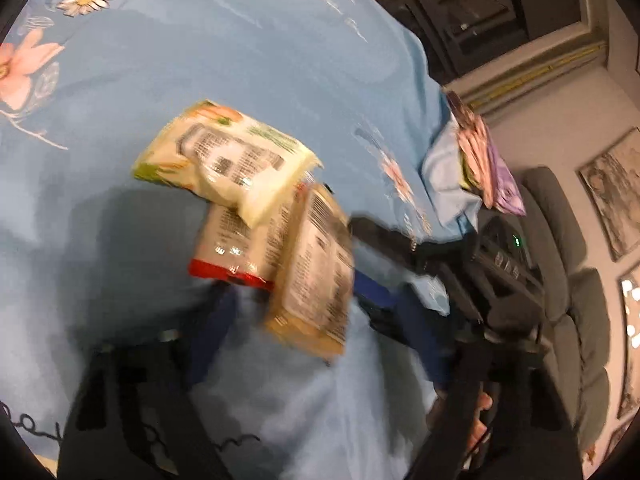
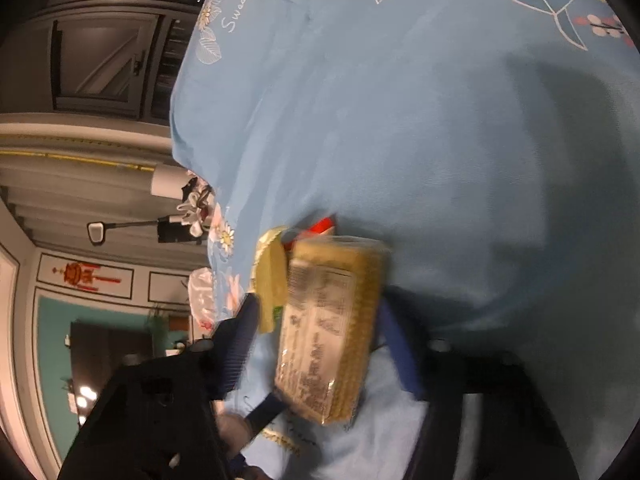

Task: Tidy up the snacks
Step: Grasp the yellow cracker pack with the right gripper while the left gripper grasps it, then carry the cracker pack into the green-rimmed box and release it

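On the blue flowered cloth (image 1: 240, 40) three snack packs overlap: a pale yellow-green packet (image 1: 224, 160), a red-edged packet (image 1: 236, 248) and a tan cracker pack (image 1: 316, 276). My left gripper (image 1: 300, 292) has its blue fingers (image 1: 212, 332) either side of the red-edged and tan packs; blur hides whether the pads press. In the right wrist view the tan cracker pack (image 2: 328, 328) stands between the fingers of my right gripper (image 2: 320, 304). One finger lies against its ridged side, and the yellow-green packet (image 2: 272, 280) is wedged at the other finger.
More packets, pink and purple (image 1: 488, 168), lie at the cloth's right edge, with a grey sofa (image 1: 560, 240) beyond. The black right gripper body (image 1: 500, 280) crowds in from the right, a hand (image 1: 482, 404) on it. The cloth's left edge (image 2: 188, 120) drops off.
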Demonstrator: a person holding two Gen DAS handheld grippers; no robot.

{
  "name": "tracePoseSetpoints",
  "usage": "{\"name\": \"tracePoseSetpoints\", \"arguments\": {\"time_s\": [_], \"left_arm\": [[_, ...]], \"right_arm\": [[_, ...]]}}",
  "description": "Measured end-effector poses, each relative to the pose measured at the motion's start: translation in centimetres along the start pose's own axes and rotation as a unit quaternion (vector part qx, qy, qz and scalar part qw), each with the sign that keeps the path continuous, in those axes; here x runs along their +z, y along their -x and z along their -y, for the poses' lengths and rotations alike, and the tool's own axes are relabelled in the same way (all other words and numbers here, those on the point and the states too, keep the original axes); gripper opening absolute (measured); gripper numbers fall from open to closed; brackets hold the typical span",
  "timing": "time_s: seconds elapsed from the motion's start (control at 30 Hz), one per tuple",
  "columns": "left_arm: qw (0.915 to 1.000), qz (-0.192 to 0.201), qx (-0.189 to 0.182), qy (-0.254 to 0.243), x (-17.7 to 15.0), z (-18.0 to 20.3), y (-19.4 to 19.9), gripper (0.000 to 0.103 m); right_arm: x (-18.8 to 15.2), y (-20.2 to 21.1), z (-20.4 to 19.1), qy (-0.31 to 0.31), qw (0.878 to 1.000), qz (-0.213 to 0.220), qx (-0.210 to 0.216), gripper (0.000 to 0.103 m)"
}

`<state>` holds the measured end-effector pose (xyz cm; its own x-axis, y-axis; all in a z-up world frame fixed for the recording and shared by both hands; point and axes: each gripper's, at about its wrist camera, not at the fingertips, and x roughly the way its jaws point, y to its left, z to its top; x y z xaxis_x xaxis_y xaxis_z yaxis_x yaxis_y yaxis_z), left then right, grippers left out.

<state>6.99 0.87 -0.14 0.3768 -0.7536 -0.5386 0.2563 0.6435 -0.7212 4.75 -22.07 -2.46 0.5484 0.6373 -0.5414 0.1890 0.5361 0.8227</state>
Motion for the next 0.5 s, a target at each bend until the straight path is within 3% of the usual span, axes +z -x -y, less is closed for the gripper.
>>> {"name": "tracePoseSetpoints", "arguments": {"time_s": [0.03,0.07,0.1,0.33,0.5], "left_arm": [[1.0,0.001,0.006,0.0,0.1,-0.2,-0.1,0.058],[1.0,0.001,0.009,0.0,0.2,-0.5,-0.2,0.042],[0.9999,-0.007,0.009,0.004,0.3,-0.9,-0.5,0.034],[0.9977,-0.032,-0.04,0.044,0.6,-1.9,0.6,0.027],[0.9995,-0.017,-0.023,-0.01,0.5,1.3,2.1,0.026]], "right_arm": [[0.0,0.0,0.2,-0.001,1.0,0.0,-0.001,0.037],[0.0,-0.2,0.3,0.0,1.0,0.0,-0.003,0.032],[0.0,-0.4,0.4,0.005,1.0,-0.003,-0.005,0.031],[-0.6,-0.1,0.0,0.017,1.0,0.021,-0.007,0.029],[-0.9,1.0,-0.5,0.012,1.0,0.023,0.017,0.029]]}}
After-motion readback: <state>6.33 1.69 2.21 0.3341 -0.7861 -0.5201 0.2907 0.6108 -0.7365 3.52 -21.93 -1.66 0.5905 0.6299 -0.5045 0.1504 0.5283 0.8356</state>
